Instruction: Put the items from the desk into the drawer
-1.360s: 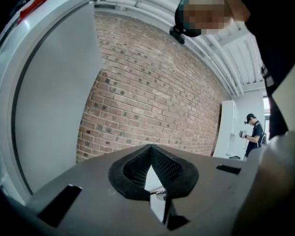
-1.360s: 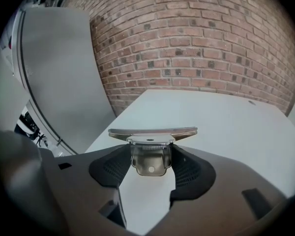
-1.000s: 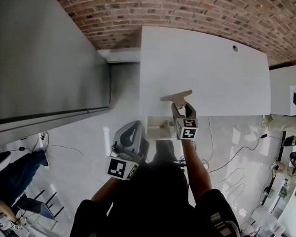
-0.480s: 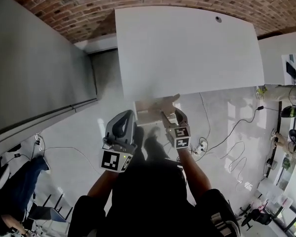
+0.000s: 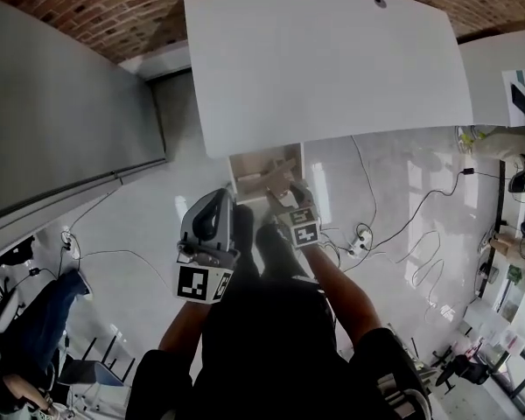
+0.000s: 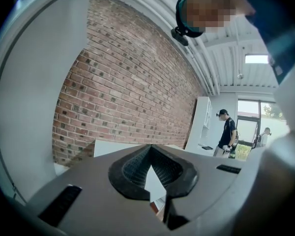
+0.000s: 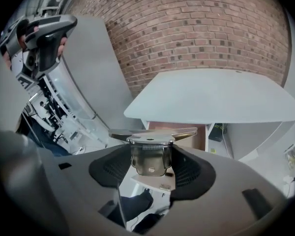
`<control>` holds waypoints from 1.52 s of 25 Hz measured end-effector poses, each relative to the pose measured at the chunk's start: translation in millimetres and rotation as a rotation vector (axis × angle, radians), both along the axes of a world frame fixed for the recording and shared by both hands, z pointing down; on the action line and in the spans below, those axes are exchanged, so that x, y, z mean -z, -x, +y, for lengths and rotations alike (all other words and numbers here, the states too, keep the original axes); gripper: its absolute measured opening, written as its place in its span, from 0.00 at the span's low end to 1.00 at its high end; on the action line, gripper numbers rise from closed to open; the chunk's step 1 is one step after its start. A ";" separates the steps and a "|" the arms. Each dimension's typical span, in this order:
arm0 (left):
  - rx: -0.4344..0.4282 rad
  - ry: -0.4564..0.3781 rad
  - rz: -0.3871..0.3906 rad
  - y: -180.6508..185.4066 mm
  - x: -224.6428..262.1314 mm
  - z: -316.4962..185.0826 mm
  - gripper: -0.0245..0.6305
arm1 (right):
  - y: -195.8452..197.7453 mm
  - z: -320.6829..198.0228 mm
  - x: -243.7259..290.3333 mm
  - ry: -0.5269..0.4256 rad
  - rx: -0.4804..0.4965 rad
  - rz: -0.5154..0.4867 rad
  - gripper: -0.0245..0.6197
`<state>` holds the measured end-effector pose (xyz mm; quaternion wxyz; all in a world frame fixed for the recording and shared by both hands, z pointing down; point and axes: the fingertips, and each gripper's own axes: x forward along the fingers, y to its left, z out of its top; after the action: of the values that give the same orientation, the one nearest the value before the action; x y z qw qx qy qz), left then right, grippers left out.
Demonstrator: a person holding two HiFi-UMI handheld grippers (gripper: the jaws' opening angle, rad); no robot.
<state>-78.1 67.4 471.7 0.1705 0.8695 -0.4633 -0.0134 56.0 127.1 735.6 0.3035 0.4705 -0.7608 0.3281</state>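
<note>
A white desk (image 5: 332,59) fills the top of the head view, its top bare. Below its near edge an open drawer (image 5: 255,166) shows a wooden inside. My right gripper (image 5: 284,201) is shut on a clipboard (image 5: 278,182) and holds it over the drawer's front. In the right gripper view the clipboard's metal clip (image 7: 150,156) sits between the pads, with the desk (image 7: 211,95) and drawer (image 7: 187,132) beyond. My left gripper (image 5: 214,213) hangs left of the drawer, shut and holding nothing; its tips (image 6: 150,151) meet.
A grey cabinet (image 5: 61,103) stands at the left and a brick wall behind the desk. Cables (image 5: 402,226) trail over the glossy floor at the right. A second white desk (image 5: 507,77) is at far right. A person (image 6: 227,134) stands far off.
My right gripper has carried the clipboard back from the desk's edge and down to the open drawer. The left gripper has kept its place beside it.
</note>
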 end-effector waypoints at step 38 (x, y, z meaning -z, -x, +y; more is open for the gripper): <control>0.067 0.115 -0.055 13.8 -134.5 -4.4 0.04 | 8.0 41.5 -256.7 0.492 -0.009 0.197 0.43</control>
<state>-91.8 62.9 606.2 0.2069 0.8424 -0.4965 0.0313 47.9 168.6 992.3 0.4796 0.4157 -0.6230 0.4571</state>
